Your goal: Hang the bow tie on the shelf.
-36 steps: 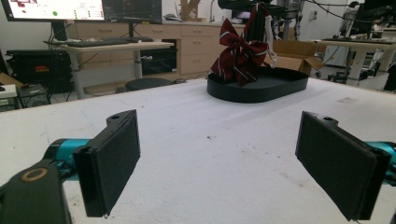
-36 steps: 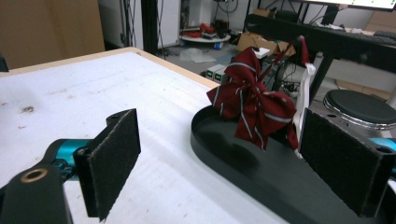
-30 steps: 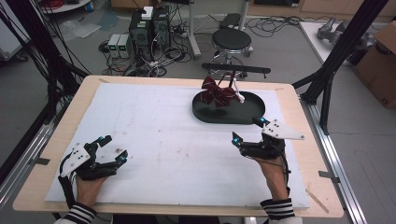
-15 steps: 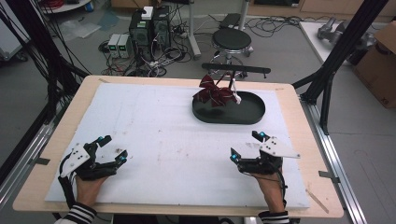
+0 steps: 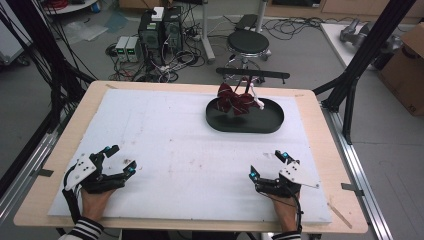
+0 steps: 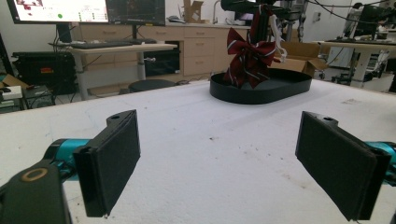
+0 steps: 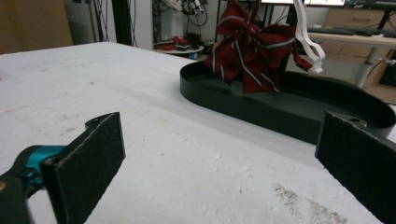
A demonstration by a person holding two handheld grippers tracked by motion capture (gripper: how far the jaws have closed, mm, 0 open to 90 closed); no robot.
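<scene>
A dark red striped bow tie (image 5: 234, 101) with a white strap (image 5: 256, 98) stands in a black oval tray (image 5: 270, 126) at the far right of the table. My left gripper (image 5: 122, 158) rests open near the front left, far from the tray. My right gripper (image 5: 268, 163) sits low at the front right; its jaws have just been opening, with nothing between them. In the left gripper view, the gripper (image 6: 219, 163) stands wide over bare mat, with the bow tie (image 6: 250, 58) and tray (image 6: 261, 91) far ahead. The right gripper view shows its gripper (image 7: 219, 163) facing the bow tie (image 7: 252, 51) in the tray (image 7: 280, 112).
A white foam mat (image 5: 170, 145) covers the wooden table (image 5: 320, 130). Behind the table are a black stool (image 5: 248, 42) and computer boxes (image 5: 160, 27). Black frame posts (image 5: 365, 55) rise at the right, beside a cardboard box (image 5: 405, 65).
My right gripper has come down and back toward the table's front edge, now lying low over the mat. The left gripper and the bow tie have stayed put.
</scene>
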